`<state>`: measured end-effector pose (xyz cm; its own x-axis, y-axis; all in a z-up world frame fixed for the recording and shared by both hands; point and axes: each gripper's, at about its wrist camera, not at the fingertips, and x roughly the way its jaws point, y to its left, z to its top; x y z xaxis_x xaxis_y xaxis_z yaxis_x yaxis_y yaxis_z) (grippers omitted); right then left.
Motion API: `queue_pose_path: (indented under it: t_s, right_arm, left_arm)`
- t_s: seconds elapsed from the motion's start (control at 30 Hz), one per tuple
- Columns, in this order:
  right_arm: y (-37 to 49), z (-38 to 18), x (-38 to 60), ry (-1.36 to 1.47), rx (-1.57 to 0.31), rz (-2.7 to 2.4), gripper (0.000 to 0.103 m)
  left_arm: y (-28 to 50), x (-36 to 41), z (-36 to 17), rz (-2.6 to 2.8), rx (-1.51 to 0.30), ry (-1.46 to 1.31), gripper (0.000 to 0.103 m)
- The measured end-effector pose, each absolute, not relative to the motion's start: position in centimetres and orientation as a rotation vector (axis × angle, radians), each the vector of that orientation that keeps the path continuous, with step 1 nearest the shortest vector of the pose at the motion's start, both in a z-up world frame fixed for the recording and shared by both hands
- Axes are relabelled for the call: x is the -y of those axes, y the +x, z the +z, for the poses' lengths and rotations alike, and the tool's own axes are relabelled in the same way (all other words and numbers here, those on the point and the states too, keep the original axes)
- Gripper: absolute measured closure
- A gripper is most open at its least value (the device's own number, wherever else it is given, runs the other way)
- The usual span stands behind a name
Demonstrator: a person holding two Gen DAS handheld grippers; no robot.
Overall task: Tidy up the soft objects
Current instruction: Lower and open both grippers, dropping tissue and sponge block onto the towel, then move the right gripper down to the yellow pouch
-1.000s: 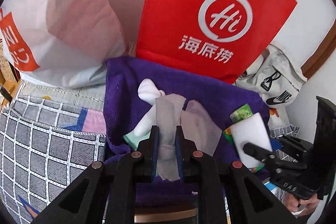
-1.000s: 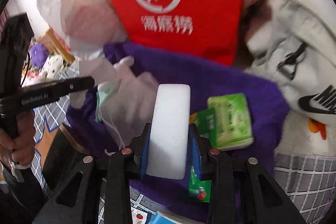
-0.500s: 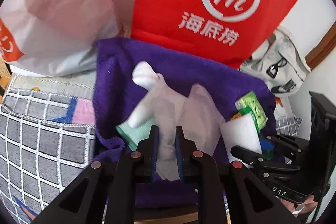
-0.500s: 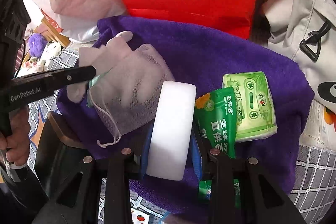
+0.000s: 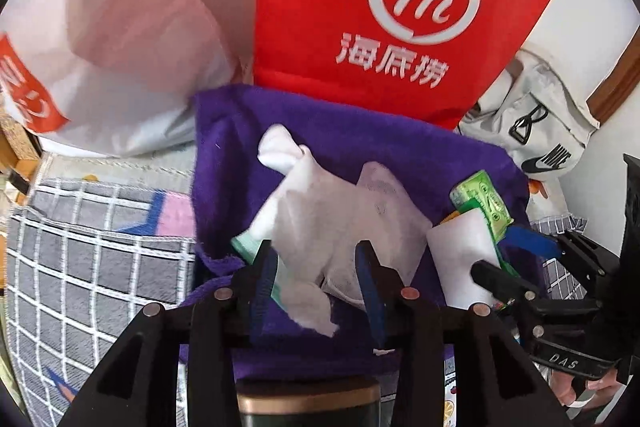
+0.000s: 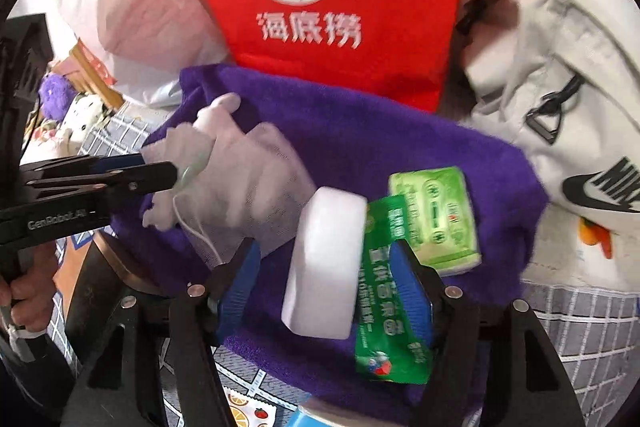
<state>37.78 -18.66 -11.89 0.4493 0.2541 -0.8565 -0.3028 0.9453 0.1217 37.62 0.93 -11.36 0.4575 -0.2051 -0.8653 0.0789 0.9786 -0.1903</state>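
Lying on the purple towel (image 6: pixel 360 131): mesh pouch (image 5: pixel 340 227), white sponge (image 6: pixel 324 267), tissue packs (image 6: pixel 436 215). Both just released as left gripper (image 5: pixel 316 267) and right gripper (image 6: pixel 324 279) jaws were opened. Sorting is judged nearly done.

The purple towel (image 6: pixel 360 131) is hemmed in at the back by the upright red bag (image 6: pixel 332 7), with a white plastic bag (image 5: pixel 112 39) on one side and a grey backpack (image 6: pixel 560 107) on the other. On it, the mesh pouch (image 5: pixel 336 223), white sponge (image 6: pixel 324 267) and green packets (image 6: pixel 436 215) crowd together; only the checked bedding (image 5: pixel 80 259) beside it lies open.
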Motion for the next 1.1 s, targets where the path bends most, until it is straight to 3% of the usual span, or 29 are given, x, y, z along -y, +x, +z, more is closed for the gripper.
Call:
queue_pose_path:
  t_s: [0.43,1.1]
  right_arm:
    - [30.3,-6.6,18.8,0.001,-0.906,0.402,0.037]
    - [14.5,-8.3,17.0,0.037,-0.943,0.540,0.037]
  left_arm:
    - [31.1,-2.3,-5.4,-0.175,-0.970,-0.078,0.064]
    - [17.3,-6.3,-8.3,-0.098,-1.023,-0.161,0.064]
